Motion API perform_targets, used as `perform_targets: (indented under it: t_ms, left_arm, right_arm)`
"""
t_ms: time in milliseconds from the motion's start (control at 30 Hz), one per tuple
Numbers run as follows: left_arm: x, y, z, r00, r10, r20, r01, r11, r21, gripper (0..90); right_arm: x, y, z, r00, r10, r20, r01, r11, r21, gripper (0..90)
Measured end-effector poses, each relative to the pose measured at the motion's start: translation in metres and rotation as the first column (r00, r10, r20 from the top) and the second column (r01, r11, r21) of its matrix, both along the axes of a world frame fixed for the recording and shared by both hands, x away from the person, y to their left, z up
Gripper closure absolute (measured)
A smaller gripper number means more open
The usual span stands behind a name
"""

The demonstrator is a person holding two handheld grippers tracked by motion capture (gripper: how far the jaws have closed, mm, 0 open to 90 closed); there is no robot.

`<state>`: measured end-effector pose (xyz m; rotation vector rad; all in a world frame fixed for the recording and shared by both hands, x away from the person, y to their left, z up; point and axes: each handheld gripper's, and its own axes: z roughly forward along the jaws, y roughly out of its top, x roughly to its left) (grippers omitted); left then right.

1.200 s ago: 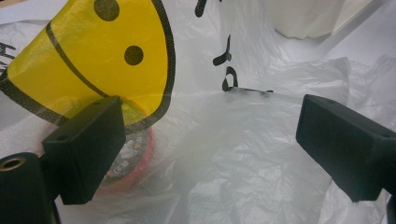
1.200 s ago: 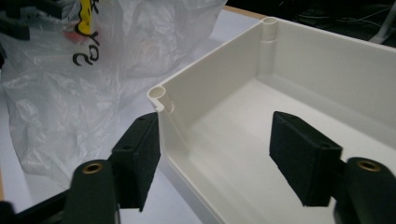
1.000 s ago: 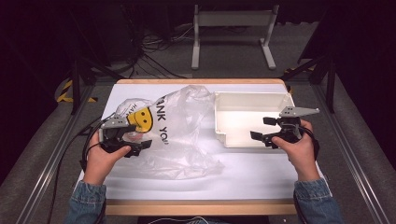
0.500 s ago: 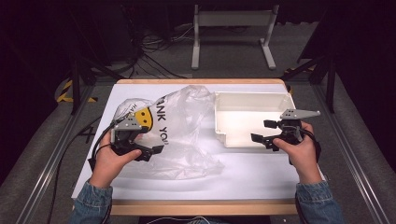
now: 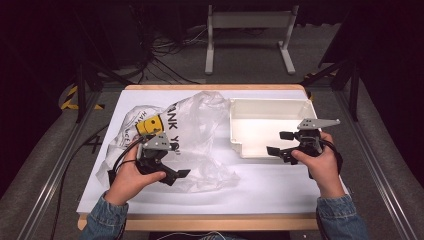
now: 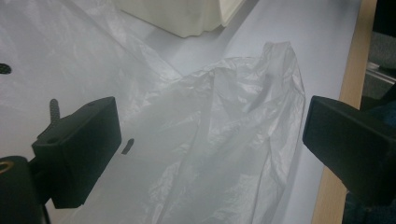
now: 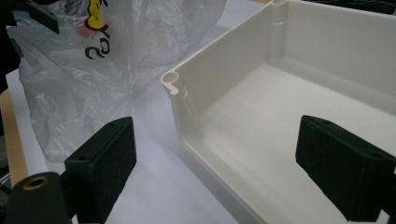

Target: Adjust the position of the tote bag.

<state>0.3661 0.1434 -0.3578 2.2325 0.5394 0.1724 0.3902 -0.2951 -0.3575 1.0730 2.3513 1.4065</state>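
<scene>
A crumpled clear plastic bag [image 5: 195,135] with a yellow smiley and black letters lies on the left half of the white table. My left gripper [image 5: 177,161] hovers open over the bag's near edge. In the left gripper view, the bag's rumpled folds [image 6: 224,140] lie between the wide-apart jaws of the left gripper [image 6: 210,149]. An empty cream plastic tray [image 5: 237,122] sits at the right. My right gripper [image 5: 279,143] is open at the tray's near edge. In the right gripper view, the right gripper [image 7: 224,163] straddles the tray's front wall [image 7: 219,51], with the bag [image 7: 93,60] at the left.
The white table sheet [image 5: 260,185] has a wooden edge [image 5: 220,222] at the front. A metal stand [image 5: 250,30] and cables [image 5: 165,55] are on the floor beyond the table. Rails run along both sides.
My left gripper has moved right and nearer the person, from beside the smiley to over the bag's near folds. The right gripper has hardly moved.
</scene>
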Motion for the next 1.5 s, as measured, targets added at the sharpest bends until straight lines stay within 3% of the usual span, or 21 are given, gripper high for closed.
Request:
perform_targets:
  t_ms: [200,333,367,533,567,600,633,733,933,1167,1200,1367,1400,1500]
  left_arm:
    - [0.001,-0.004,-0.007,0.9999,0.010,0.012,-0.010,0.9996,0.028,4.8]
    - [0.005,-0.004,-0.014,0.9994,0.027,0.021,-0.028,0.9974,0.067,8.7]
    - [0.006,-0.004,-0.017,0.9992,0.030,0.026,-0.032,0.9946,0.099,8.7]
    - [0.012,0.002,-0.024,0.9992,0.038,-0.007,-0.037,0.9867,0.159,46.9]
    - [0.012,0.005,-0.025,0.9990,0.045,-0.003,-0.044,0.9830,0.178,46.9]
    - [0.011,0.007,-0.024,0.9991,0.042,0.001,-0.042,0.9816,0.186,65.2]
    - [0.010,0.008,-0.023,0.9993,0.038,0.001,-0.038,0.9801,0.195,75.1]
    - [0.009,0.012,-0.020,0.9998,0.017,0.005,-0.018,0.9768,0.213,89.5]
    - [0.002,0.028,-0.007,0.9995,0.012,0.031,-0.017,0.9806,0.195,89.9]
    - [-0.007,0.058,0.003,0.9973,0.068,0.029,-0.071,0.9898,0.124,89.8]
    - [-0.009,0.070,0.005,0.9965,0.082,0.019,-0.083,0.9919,0.096,89.8]
    - [-0.013,0.089,0.006,0.9922,0.124,0.012,-0.125,0.9896,0.072,89.8]
    - [-0.015,0.100,0.004,0.9880,0.154,0.002,-0.154,0.9859,0.064,89.8]
    - [-0.016,0.109,0.003,0.9836,0.180,-0.005,-0.180,0.9820,0.057,89.8]
  right_arm:
    - [0.001,0.006,-0.001,0.9998,0.018,-0.002,-0.018,1.000,-0.005,12.4]
    - [0.001,0.008,-0.002,0.9997,0.025,-0.009,-0.025,1.000,-0.006,12.3]
    - [0.002,0.009,-0.003,0.9996,0.029,-0.005,-0.029,1.000,-0.008,12.4]
    - [0.002,0.011,-0.003,0.9994,0.033,-0.010,-0.033,0.999,-0.011,12.3]
    - [0.002,0.011,-0.003,0.9994,0.034,-0.011,-0.034,0.999,-0.010,12.3]
    - [0.002,0.011,-0.003,0.9993,0.035,-0.011,-0.035,0.999,-0.010,12.3]
    - [0.002,0.012,-0.003,0.9993,0.036,-0.012,-0.036,0.999,-0.009,12.3]
    - [0.002,0.012,-0.003,0.9991,0.039,-0.012,-0.040,0.999,-0.010,12.3]
    - [0.002,0.017,-0.003,0.9986,0.053,-0.009,-0.053,0.999,-0.009,12.3]
    - [0.007,0.032,-0.001,0.9959,0.088,0.018,-0.089,0.996,0.014,12.3]
    - [0.008,0.035,-0.001,0.9953,0.095,0.019,-0.095,0.995,0.018,12.3]
    - [0.012,0.046,-0.001,0.9925,0.119,0.027,-0.120,0.993,0.021,12.3]
    - [0.013,0.050,-0.001,0.9913,0.128,0.031,-0.128,0.992,0.018,12.3]
    - [0.015,0.055,-0.001,0.9897,0.139,0.033,-0.140,0.990,0.020,12.4]
